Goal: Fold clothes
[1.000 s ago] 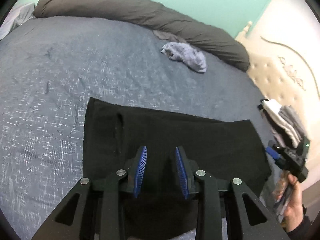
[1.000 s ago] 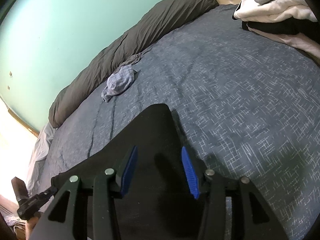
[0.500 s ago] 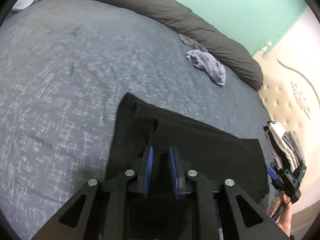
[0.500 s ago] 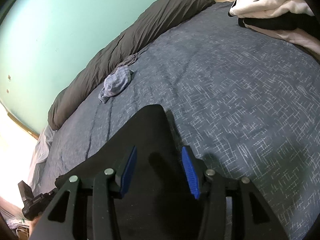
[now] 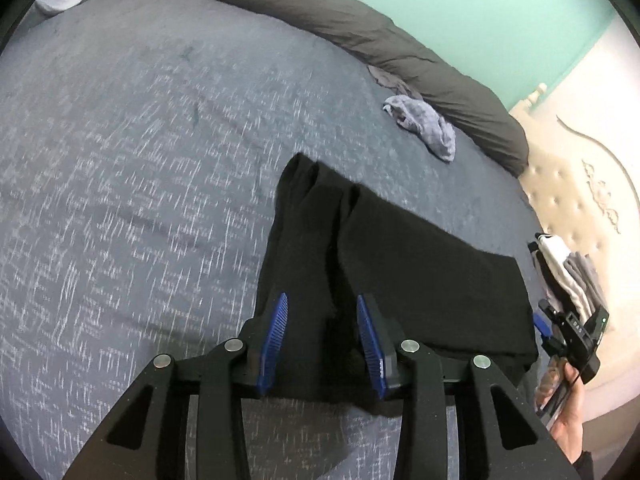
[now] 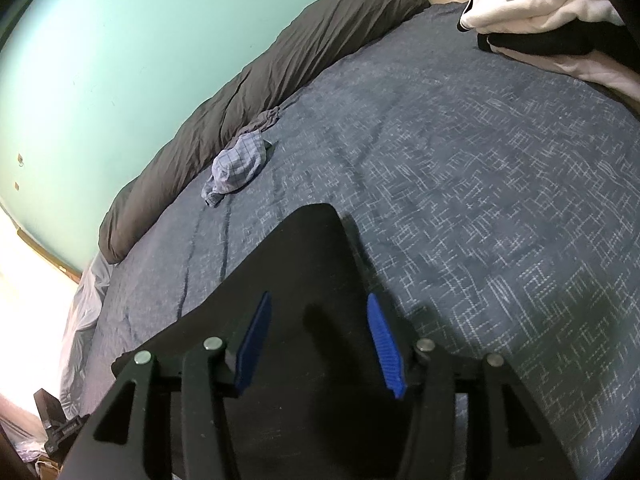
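on the bed point(image 5: 120, 160), black garment point(image 5: 420, 264) lying part-folded and ridged at its left end; left claw point(image 5: 322, 340) and right claw point(image 6: 320, 340) both spread apart above it, further folds judged outstanding.

One black garment point(image 5: 420, 272); one checked cloth point(image 5: 424, 130); one grey duvet roll point(image 5: 360, 36); one clothes pile point(image 6: 552, 12); two grippers point(image 5: 322, 344) point(image 6: 318, 344).

My right gripper point(image 6: 318, 340) hangs over the black garment point(image 6: 296, 264) with its blue pads spread apart, gripping nothing. The garment lies flat on the blue bedspread point(image 6: 480, 200). A crumpled checked cloth point(image 6: 238, 168) sits just beside the grey duvet roll point(image 6: 260, 80), perhaps touching it.
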The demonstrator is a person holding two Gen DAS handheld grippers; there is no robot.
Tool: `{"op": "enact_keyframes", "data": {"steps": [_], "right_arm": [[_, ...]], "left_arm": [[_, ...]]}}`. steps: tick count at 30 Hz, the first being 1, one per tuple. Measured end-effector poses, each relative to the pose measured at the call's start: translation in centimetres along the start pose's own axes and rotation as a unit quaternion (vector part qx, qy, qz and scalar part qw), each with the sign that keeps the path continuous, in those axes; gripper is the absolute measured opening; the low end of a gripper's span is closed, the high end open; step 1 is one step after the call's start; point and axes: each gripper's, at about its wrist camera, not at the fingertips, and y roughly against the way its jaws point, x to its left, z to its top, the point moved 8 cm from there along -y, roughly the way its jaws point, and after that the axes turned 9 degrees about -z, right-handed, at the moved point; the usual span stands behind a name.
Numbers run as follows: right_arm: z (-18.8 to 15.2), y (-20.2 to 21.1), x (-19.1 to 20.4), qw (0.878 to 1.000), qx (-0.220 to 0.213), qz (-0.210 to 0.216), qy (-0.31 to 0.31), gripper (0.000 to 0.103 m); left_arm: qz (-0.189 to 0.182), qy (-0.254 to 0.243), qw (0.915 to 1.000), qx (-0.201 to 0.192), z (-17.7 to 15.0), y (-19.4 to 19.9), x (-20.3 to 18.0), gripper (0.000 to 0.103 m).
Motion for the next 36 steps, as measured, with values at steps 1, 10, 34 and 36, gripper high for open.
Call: {"op": "enact_keyframes", "data": {"steps": [1, 10, 34, 36], "right_arm": [[0.0, 0.0, 0.0, 1.0, -0.001, 0.0, 0.0, 0.051], [0.4, 0.7, -0.5, 1.0, -0.004, 0.008, -0.005, 0.051], [-15.9, -2.8, 14.2, 0.952, 0.179, 0.044, 0.244, 0.021], [-16.6, -2.3, 13.8, 0.948, 0.188, 0.036, 0.253, 0.02]], "left_arm": [[-0.001, 0.002, 1.0, 0.003, -0.3, 0.0, 0.1, 0.047], [-0.006, 0.045, 0.9989, 0.014, -3.2, 1.0, 1.1, 0.061], [-0.015, 0.052, 0.9985, -0.004, -4.7, 2.9, 1.6, 0.061], [-0.018, 0.054, 0.9984, -0.007, -4.6, 3.1, 1.6, 0.061]]}}
